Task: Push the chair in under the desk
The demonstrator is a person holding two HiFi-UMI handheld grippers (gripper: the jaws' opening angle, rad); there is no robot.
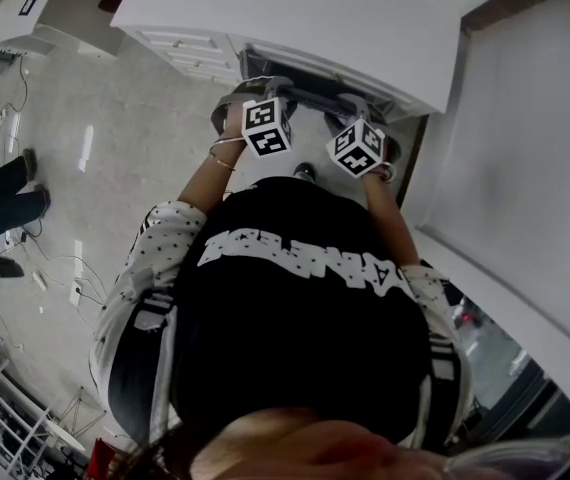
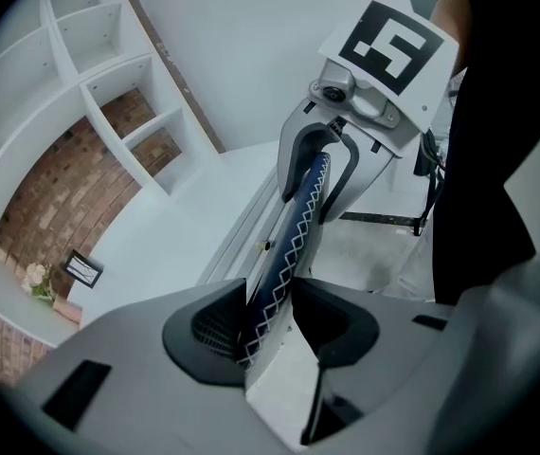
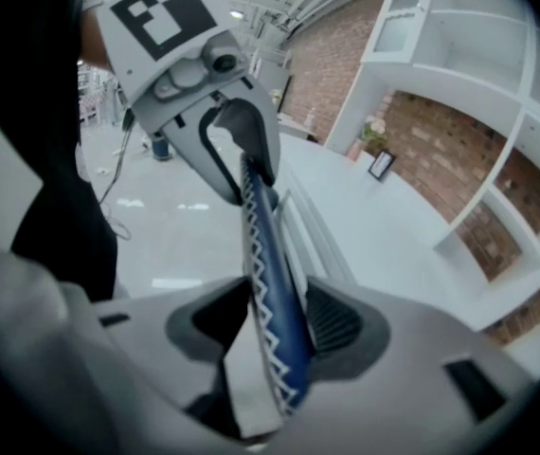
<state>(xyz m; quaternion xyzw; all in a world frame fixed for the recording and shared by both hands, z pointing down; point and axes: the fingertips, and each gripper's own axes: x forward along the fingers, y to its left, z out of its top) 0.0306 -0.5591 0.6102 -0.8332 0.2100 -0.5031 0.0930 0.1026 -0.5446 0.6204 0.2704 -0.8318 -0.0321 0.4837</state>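
The chair's back [image 1: 300,86] stands tight against the white desk [image 1: 295,18], its top rail padded in dark blue with white zigzag stitching [image 2: 298,226]. My left gripper [image 1: 255,96] straddles the rail's left part; in the left gripper view the rail [image 2: 268,301] lies against one pad with a gap at the other, so the left gripper [image 2: 270,325] is open. My right gripper [image 1: 350,113] straddles the right part. In the right gripper view the rail [image 3: 261,245] leans on one pad of the open right gripper [image 3: 275,325]. The seat is hidden.
White shelves on a brick wall [image 2: 109,93] rise behind the desk, with a small picture frame [image 2: 82,269] on the desktop. A drawer unit [image 1: 190,48] sits under the desk's left side. Someone's legs [image 1: 0,203] and floor cables [image 1: 55,268] are at left; a white wall [image 1: 535,118] is at right.
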